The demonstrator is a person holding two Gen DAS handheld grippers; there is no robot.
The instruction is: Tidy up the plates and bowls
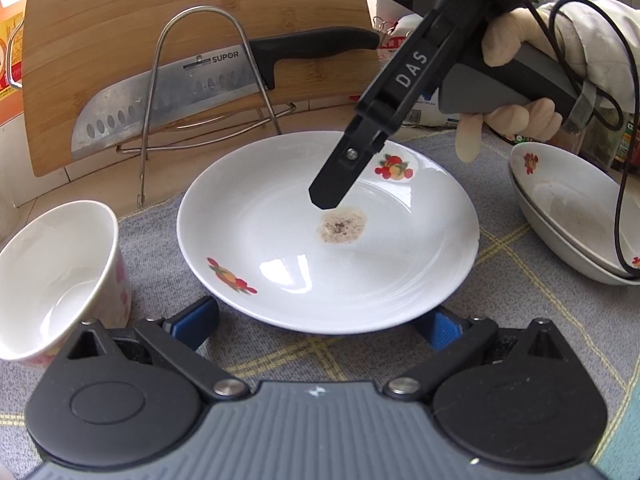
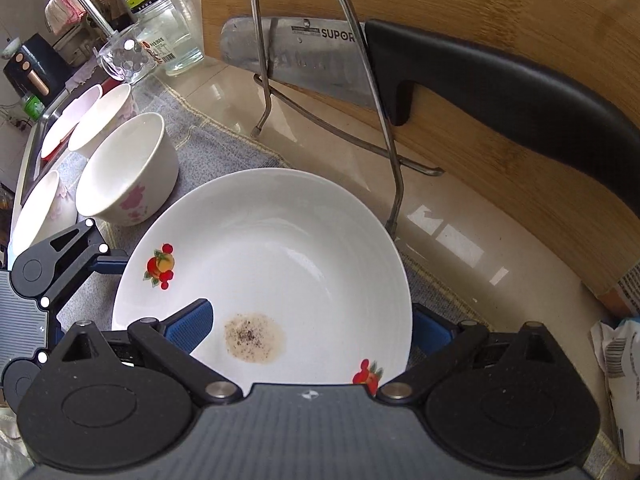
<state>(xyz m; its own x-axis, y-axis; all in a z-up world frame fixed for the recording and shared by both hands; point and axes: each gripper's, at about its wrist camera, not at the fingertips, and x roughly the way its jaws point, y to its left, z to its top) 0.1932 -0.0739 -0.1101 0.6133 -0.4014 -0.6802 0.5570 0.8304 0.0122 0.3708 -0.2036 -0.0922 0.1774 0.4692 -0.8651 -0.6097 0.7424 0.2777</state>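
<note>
The plate [image 2: 280, 256], lying flat on the worktop [image 2: 448, 232] (cloth-covered), is straddled at its rim by the open right tool [image 2: 308, 324], which should be closed squarely before lifting; the left tool [image 1: 320, 320] is likewise open.

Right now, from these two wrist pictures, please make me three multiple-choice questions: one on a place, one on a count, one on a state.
1. Where does the knife rest?
A. On the plate
B. In the wire rack against the cutting board
C. Inside a bowl

2. How many fruit prints show on the plate under the grippers?
A. Two
B. Four
C. None

3. What is the state of this plate?
A. Broken
B. Perfectly clean
C. Soiled with a brownish speckled spot

Answers:
1 B: the blade sits behind the wire rack, in front of the cutting board.
2 A: one print lies near each of two opposite rims.
3 C: the spot lies just below the tip of the right gripper.
</note>
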